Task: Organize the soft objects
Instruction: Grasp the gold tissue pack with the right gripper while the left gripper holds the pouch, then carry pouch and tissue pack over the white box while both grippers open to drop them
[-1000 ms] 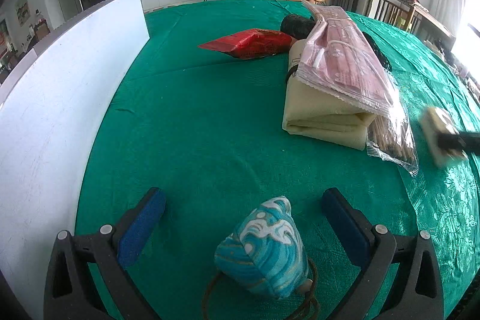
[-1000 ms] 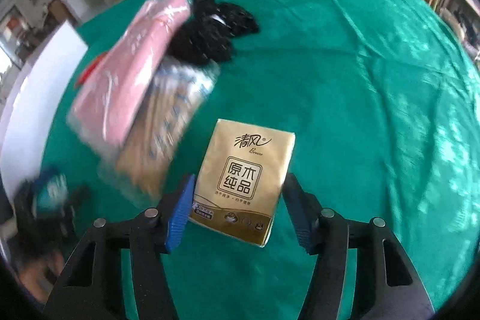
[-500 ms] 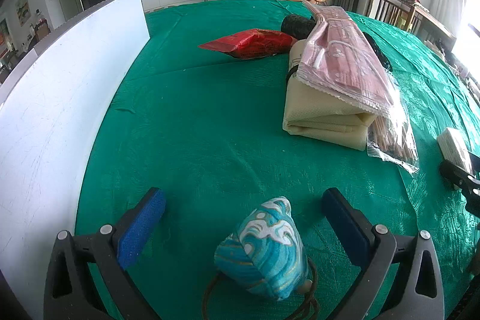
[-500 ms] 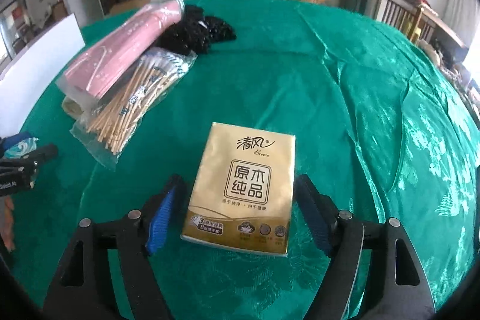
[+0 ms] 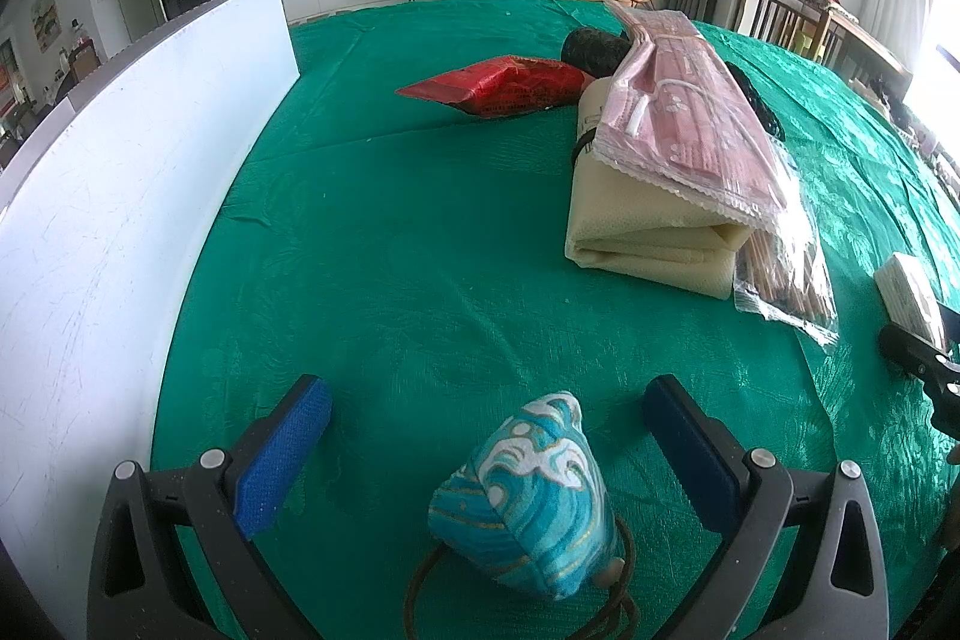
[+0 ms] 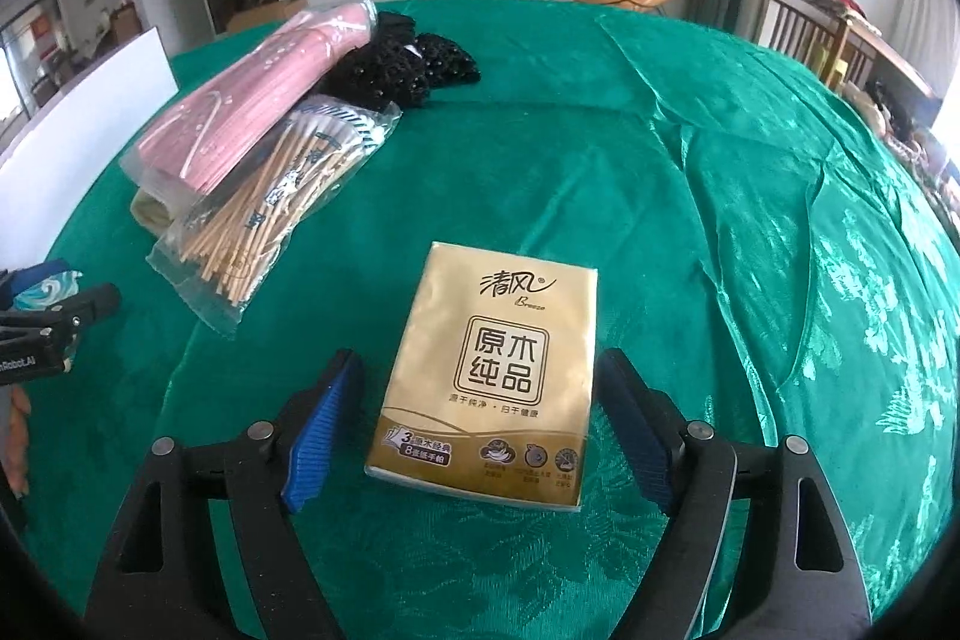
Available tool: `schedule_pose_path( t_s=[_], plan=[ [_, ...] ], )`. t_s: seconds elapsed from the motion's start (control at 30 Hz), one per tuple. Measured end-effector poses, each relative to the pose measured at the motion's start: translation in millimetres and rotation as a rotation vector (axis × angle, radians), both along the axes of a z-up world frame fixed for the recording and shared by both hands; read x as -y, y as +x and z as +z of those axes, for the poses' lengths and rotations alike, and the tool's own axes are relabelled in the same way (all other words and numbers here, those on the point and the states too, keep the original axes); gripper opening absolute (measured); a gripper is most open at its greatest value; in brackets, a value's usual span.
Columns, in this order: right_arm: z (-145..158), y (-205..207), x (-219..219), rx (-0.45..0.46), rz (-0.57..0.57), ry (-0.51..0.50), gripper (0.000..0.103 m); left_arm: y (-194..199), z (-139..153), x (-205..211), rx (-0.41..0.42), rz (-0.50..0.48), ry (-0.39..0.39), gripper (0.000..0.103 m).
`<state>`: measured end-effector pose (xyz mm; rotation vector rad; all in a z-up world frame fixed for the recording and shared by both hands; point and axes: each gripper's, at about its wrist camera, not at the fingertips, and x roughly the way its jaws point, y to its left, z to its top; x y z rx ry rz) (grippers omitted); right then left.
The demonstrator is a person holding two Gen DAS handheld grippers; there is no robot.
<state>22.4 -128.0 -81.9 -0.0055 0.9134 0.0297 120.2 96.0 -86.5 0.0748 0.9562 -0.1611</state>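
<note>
1. The gold tissue pack [image 6: 489,382] lies flat on the green tablecloth [image 6: 690,196], toward the near edge of the tabletop, between the fingers of your right gripper [image 6: 480,424]. Its jaws are opening and neither blue pad presses on the pack, so let them clear both sides before you lift straight away, to avoid dragging it.
2. Your left gripper [image 5: 486,460] stands wide apart around a teal wave-patterned pouch [image 5: 528,496] with a brown cord; the pads do not touch it.
3. Toward the middle of the tabletop sits a pile: a pink packet in clear wrap [image 5: 684,118] on a folded cream cloth [image 5: 642,232], with a bag of wooden sticks [image 6: 270,196] leaning against it and a black garment [image 6: 414,58] behind.
4. A red foil bag [image 5: 498,85] lies beyond the pile, toward the far edge.
5. A white board [image 5: 120,196] stands along the left edge; nothing appears to block either gripper.
</note>
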Motion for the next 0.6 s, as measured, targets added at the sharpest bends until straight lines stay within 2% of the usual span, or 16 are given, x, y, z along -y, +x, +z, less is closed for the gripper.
schedule_pose_path(
  t_s=[0.07,0.13,0.17,0.2,0.23,0.27,0.33,0.4,0.43,0.53,0.6],
  plan=[
    [2,1,0,-0.046,0.025,-0.004,0.082,1,2,0,-0.077,-0.013,0.013,0.103],
    [6,11,1,-0.16,0.064,-0.004,0.082,0,5,-2,-0.173,-0.029,0.022,0.101],
    [7,16,2,-0.215,0.077,-0.002,0.082,-2,7,-3,-0.176,-0.033,0.017,0.097],
    [9,20,3,-0.257,0.082,0.005,0.08,-5,11,-4,-0.154,-0.033,0.014,0.075],
    [11,24,6,-0.283,0.075,0.018,0.075,-7,14,-5,-0.132,-0.031,0.025,0.051],
    [14,26,10,-0.289,0.06,0.045,0.058,-9,18,-6,-0.104,-0.026,0.048,0.042],
    [18,28,13,-0.299,0.043,0.06,0.057,-13,24,-10,-0.101,-0.025,-0.01,0.043],
    [29,21,10,-0.27,0.041,0.072,0.057,-24,44,-19,-0.077,-0.021,-0.113,0.043],
    [37,17,6,-0.254,0.049,0.084,0.057,-32,54,-23,-0.058,-0.023,-0.137,0.043],
    [75,5,-23,-0.184,0.129,0.135,0.057,-59,106,-46,0.038,-0.017,-0.224,0.043],
    [114,3,-60,-0.124,0.223,0.17,0.057,-70,136,-72,0.099,0.016,-0.23,0.043]
  ],
)
